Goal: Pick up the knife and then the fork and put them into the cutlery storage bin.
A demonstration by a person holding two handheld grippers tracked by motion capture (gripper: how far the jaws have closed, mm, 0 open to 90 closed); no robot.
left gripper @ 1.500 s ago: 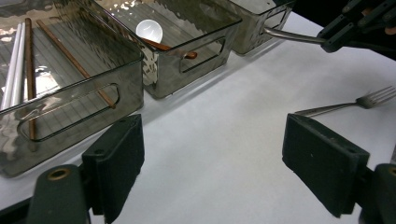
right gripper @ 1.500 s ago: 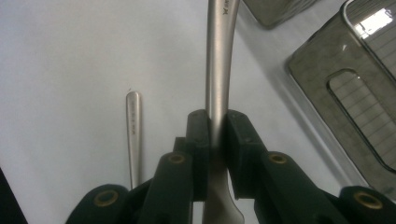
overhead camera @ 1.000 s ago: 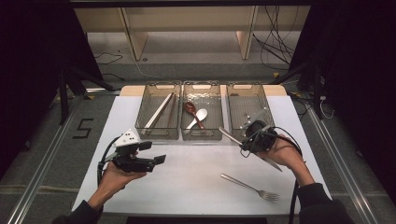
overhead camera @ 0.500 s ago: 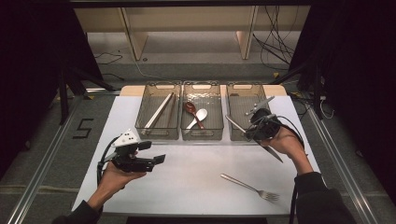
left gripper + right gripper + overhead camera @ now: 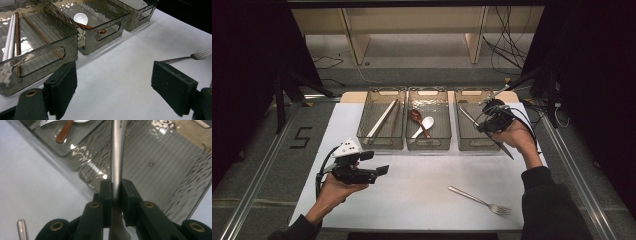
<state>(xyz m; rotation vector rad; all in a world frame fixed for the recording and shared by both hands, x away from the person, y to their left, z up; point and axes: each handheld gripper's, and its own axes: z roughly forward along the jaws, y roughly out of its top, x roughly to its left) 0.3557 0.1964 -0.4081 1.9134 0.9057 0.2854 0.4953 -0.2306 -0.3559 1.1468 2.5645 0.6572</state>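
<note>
A lab or test room is suggested rather than a home: a white table (image 5: 412, 200) is set among dark curtains (image 5: 247, 60) and metal floor rails (image 5: 252, 185). Loose cables (image 5: 507, 45) are seen on the floor behind, and a "5" (image 5: 302, 137) is taped beside the table. Three identical clear bins (image 5: 429, 142) are lined up on it

The three bins (image 5: 429, 142) are smoky see-through plastic, glossy, with rippled walls and ribbed floors. The utensil (image 5: 117, 157) clamped in the right gripper (image 5: 116, 188) is brushed metal with a soft sheen, as is the fork (image 5: 479, 200) at 5 o'clock. Both grippers' jaws are matt black plastic with brass-coloured eyelets. The tabletop (image 5: 422, 185) looks smooth, matt white.
</note>
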